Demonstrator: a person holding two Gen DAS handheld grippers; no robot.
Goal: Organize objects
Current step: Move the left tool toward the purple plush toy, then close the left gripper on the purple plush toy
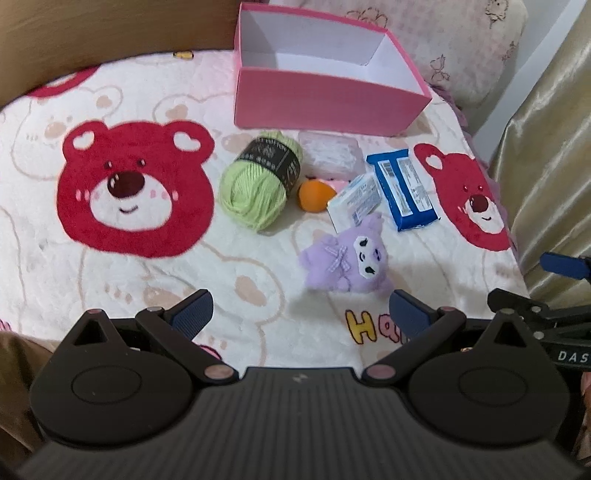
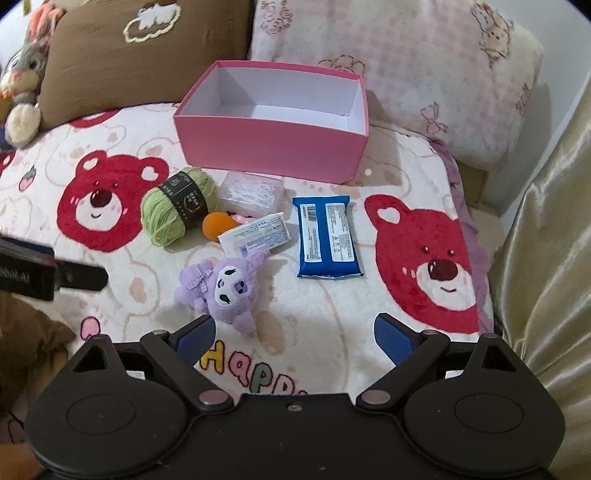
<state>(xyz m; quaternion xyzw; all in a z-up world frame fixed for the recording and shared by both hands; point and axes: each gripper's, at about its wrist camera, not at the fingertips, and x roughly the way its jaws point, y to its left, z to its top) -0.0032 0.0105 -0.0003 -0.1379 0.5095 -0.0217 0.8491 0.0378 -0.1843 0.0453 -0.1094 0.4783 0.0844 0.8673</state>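
An open pink box [image 1: 317, 99] [image 2: 269, 142] with a white inside stands empty at the far side of the bear-print blanket [image 1: 110, 277]. In front of it lie a green yarn ball [image 1: 258, 181] [image 2: 177, 203], a clear plastic case [image 1: 328, 153] [image 2: 253, 192], an orange ball [image 1: 314, 195] [image 2: 216, 225], a white packet [image 1: 356, 201] [image 2: 255, 234], a blue packet [image 1: 402, 188] [image 2: 327, 236] and a purple plush toy [image 1: 343, 258] [image 2: 221, 288]. My left gripper [image 1: 301, 314] stands open, just short of the plush. My right gripper [image 2: 293, 338] is open too, with the plush near its left finger.
A brown cushion [image 2: 140, 48] and a grey rabbit toy [image 2: 22, 74] lie at the far left, a pink patterned pillow [image 2: 424, 66] at the far right. A gold curtain [image 2: 546, 258] hangs along the bed's right edge. A wooden headboard [image 1: 92, 33] rises behind.
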